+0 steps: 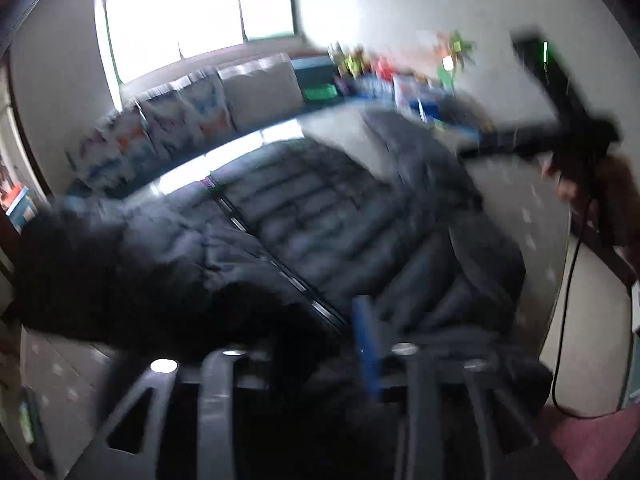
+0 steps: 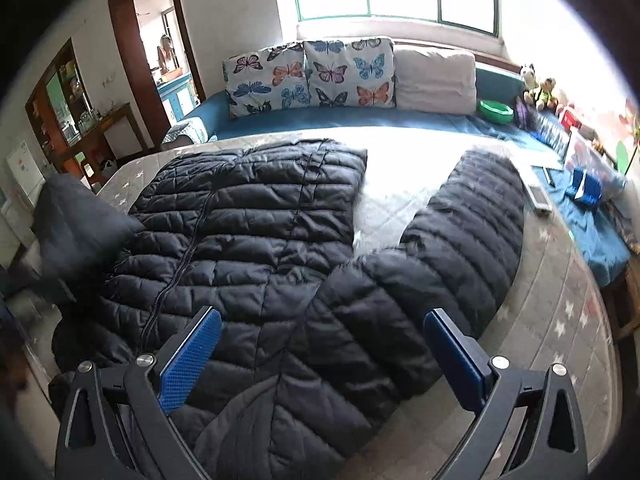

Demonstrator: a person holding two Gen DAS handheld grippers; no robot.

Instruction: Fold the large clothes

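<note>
**Inspector A:** Starting at the left of the right wrist view. What is lying there?

**Inspector B:** A dark wooden cabinet (image 2: 60,108) is standing by a doorway. Next to it, the black jacket (image 2: 256,232) is lying flat on the bed (image 2: 560,312), front side up. It is a puffer type, quilted in horizontal channels with a slight sheen, and its zipper (image 2: 176,272) is running in a long line down the body.

**Inspector A:** And the sleeve?

**Inspector B:** One padded sleeve (image 2: 472,232) is angling out to the right, away from the body, resting on the pale, stitched bed cover with a star print. Behind it, butterfly-print cushions (image 2: 308,74) are leaning against a blue couch back.

**Inspector A:** Jaw condition?

**Inspector B:** The right gripper (image 2: 320,356) is hovering above the lower jacket with its fingers spread wide; the blue, dimpled rubber pads (image 2: 192,356) are pinching nothing.

**Inspector A:** The left one?

**Inspector B:** The left wrist view is heavily motion-blurred. The left gripper (image 1: 320,344) is showing one blue pad (image 1: 366,344) clearly; the other finger is lost in dark blur. I cannot tell how its jaws are standing. The jacket (image 1: 320,232) is filling that view beneath it, and the right gripper (image 1: 560,128) is appearing at the far right, held in a hand (image 1: 568,188).
</note>
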